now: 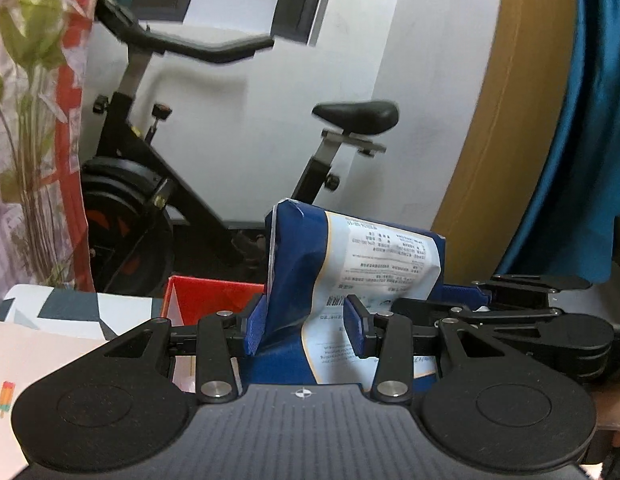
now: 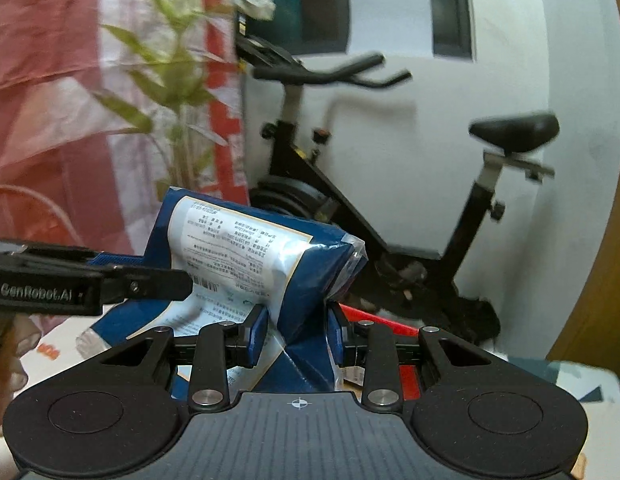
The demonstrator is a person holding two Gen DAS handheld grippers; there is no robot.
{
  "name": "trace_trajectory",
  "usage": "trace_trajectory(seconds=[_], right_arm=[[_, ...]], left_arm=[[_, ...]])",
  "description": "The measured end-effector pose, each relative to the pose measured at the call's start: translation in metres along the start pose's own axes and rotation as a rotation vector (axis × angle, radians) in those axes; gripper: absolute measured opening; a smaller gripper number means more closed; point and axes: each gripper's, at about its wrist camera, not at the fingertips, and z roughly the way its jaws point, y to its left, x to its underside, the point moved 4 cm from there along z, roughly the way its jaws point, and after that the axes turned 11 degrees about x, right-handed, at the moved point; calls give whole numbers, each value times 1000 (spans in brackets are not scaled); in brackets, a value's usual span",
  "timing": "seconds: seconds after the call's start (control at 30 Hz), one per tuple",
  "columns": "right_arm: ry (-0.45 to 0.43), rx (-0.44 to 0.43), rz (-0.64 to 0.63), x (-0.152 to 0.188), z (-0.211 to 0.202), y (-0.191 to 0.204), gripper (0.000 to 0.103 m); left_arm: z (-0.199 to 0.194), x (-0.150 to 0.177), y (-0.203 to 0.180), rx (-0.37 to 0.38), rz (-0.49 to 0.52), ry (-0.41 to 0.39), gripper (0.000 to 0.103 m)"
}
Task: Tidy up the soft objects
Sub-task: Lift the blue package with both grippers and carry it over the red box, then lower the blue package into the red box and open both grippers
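two tools grip one soft blue-and-white pack (image 1: 350,264): our left tool (image 1: 306,326) and right tool (image 2: 296,336) each pinch it, lifted clear above the desk (image 1: 50,344) near the red box (image 1: 206,300). placement is still to do.

Blue-and-white printed soft bag (image 1: 350,272), crumpled and bent over, held raised above the red box (image 1: 206,300); printed label faces up, text inverted.

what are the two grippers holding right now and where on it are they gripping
Both hold one blue and white soft package: the left gripper pinches one end, the right gripper the other.
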Motion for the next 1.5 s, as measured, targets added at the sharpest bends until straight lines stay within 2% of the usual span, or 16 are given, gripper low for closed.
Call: trace_trajectory(seconds=[0.2, 0.4, 0.6, 0.83, 0.97, 1.13, 1.23, 1.3, 1.33, 1.37, 1.4, 1.5], right_arm=[[137, 21, 28, 12, 61, -12, 29], [300, 25, 86, 30, 105, -19, 30], [403, 50, 128, 49, 131, -24, 30], [509, 105, 141, 62, 147, -29, 31], [573, 131, 150, 69, 155, -31, 42], [534, 155, 132, 63, 142, -30, 47], [491, 155, 113, 52, 126, -28, 63], [453, 147, 113, 44, 114, -28, 82], [433, 147, 112, 41, 106, -27, 87], [411, 144, 112, 39, 99, -27, 96], [387, 141, 115, 36, 90, -26, 100], [346, 129, 111, 34, 70, -25, 103]], left_arm=[[48, 12, 29, 13, -101, 132, 44], [73, 29, 42, -6, -124, 241, 44], [81, 38, 51, 8, -153, 275, 44], [80, 38, 52, -14, -123, 274, 44], [78, 36, 46, -32, -81, 270, 44], [65, 31, 40, -65, -41, 244, 47], [52, 28, 35, -82, -23, 213, 58], [41, 27, 30, -96, 1, 194, 74], [36, 26, 28, -103, 9, 184, 80], [30, 26, 27, -107, 13, 171, 91], [24, 26, 25, -110, 17, 156, 98], [6, 26, 21, -123, 26, 134, 101]])
